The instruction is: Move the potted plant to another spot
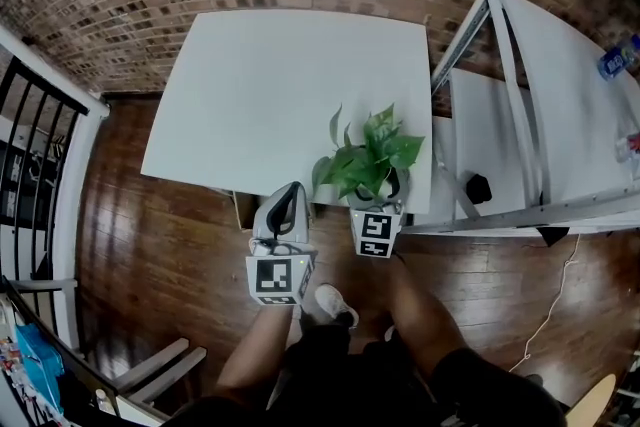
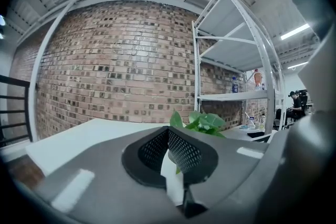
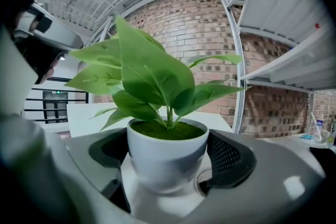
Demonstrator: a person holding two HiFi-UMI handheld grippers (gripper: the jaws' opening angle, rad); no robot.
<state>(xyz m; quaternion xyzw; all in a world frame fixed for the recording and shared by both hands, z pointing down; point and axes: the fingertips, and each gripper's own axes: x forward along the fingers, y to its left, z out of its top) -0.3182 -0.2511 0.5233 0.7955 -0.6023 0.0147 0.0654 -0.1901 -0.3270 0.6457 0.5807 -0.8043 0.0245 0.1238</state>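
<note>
The potted plant, green leaves in a small white pot, is at the front right corner of the white table. My right gripper reaches in from the table's front edge and is shut on the pot, one dark pad on each side of it. In the right gripper view the white table top shows just under the pot; I cannot tell whether the pot touches it. My left gripper hovers at the front edge, left of the plant, shut and empty. In the left gripper view the plant's leaves show past its tips.
A white metal shelving rack stands against the table's right side, with a small black object and a bottle on its shelves. A brick wall runs behind the table. A black railing borders the wooden floor at left.
</note>
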